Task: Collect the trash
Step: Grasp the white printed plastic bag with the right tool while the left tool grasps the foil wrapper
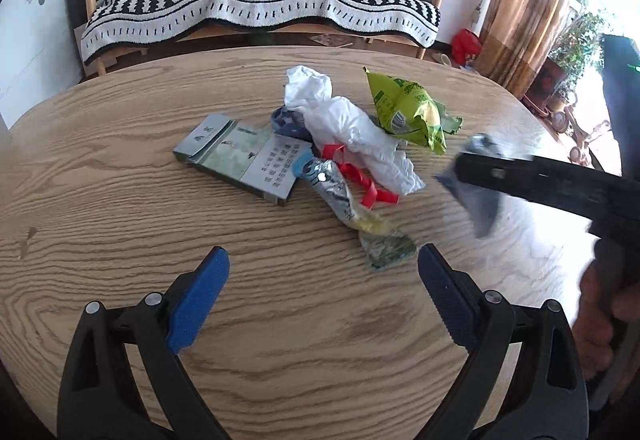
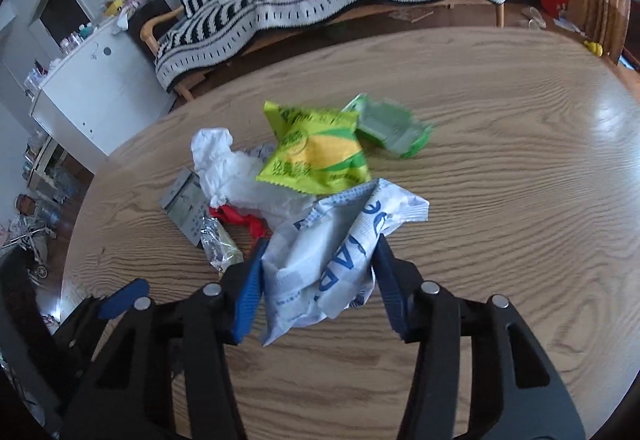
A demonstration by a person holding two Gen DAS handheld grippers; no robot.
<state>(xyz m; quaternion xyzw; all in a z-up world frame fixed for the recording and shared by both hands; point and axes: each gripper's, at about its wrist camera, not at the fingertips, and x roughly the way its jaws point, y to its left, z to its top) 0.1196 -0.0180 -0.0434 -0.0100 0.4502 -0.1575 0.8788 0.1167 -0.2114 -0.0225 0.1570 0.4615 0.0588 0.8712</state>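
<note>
A pile of trash lies on the round wooden table [image 1: 120, 224]: a white crumpled bag [image 1: 344, 128], a yellow-green snack packet [image 1: 408, 108], a flat grey carton [image 1: 240, 156], a silver wrapper [image 1: 336, 196] and red ribbon [image 1: 360, 176]. My left gripper [image 1: 322, 280] is open and empty, just short of the pile. My right gripper [image 2: 318, 272] is shut on a white-and-blue wrapper [image 2: 328, 252], held above the table right of the pile; it also shows blurred in the left wrist view [image 1: 476, 180]. The snack packet [image 2: 316, 152] lies beyond it.
A green wrapper [image 2: 392, 132] lies behind the snack packet. A sofa with a black-and-white striped cover [image 1: 260, 0] stands beyond the table. A white cabinet [image 2: 88, 88] is at the left and a curtain [image 1: 528, 0] at the right.
</note>
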